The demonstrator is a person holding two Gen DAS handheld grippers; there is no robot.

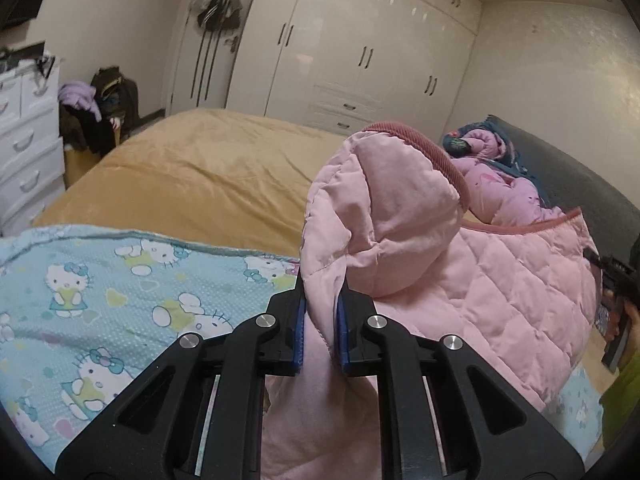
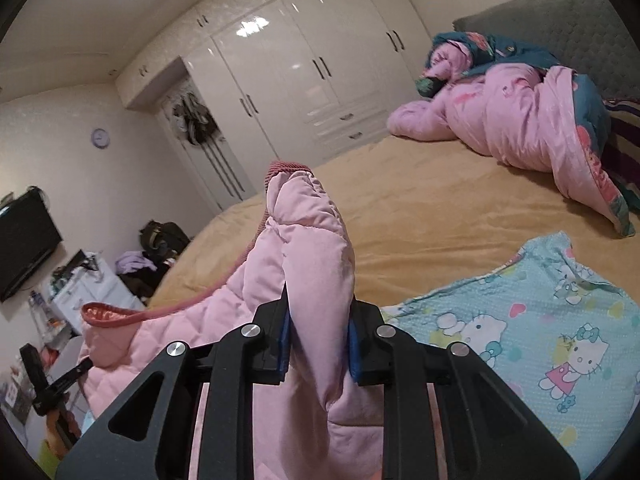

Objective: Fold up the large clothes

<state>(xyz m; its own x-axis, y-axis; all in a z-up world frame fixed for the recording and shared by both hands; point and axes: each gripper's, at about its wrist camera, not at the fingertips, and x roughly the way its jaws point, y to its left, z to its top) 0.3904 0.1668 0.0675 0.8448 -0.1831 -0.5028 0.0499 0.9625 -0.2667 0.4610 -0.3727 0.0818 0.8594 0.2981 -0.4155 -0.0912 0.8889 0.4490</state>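
Observation:
A large pink quilted jacket (image 1: 500, 280) with darker pink ribbed trim is held up over the bed. My left gripper (image 1: 321, 312) is shut on a bunched fold of it, with a cuffed sleeve (image 1: 400, 208) rising above the fingers. My right gripper (image 2: 319, 332) is shut on another fold of the pink jacket (image 2: 308, 240), whose ribbed edge trails left. The right gripper also shows at the right edge of the left wrist view (image 1: 616, 292). The left gripper shows at the lower left of the right wrist view (image 2: 44, 384).
A light blue Hello Kitty sheet (image 1: 120, 300) lies on the tan bedspread (image 1: 208, 168) below the jacket; it also shows in the right wrist view (image 2: 540, 340). A pink and teal quilt (image 2: 520, 120) lies by the grey headboard (image 2: 560, 20). White wardrobes (image 1: 340, 48), white drawers (image 1: 24, 140) and a clothes pile (image 1: 100, 108) stand beyond.

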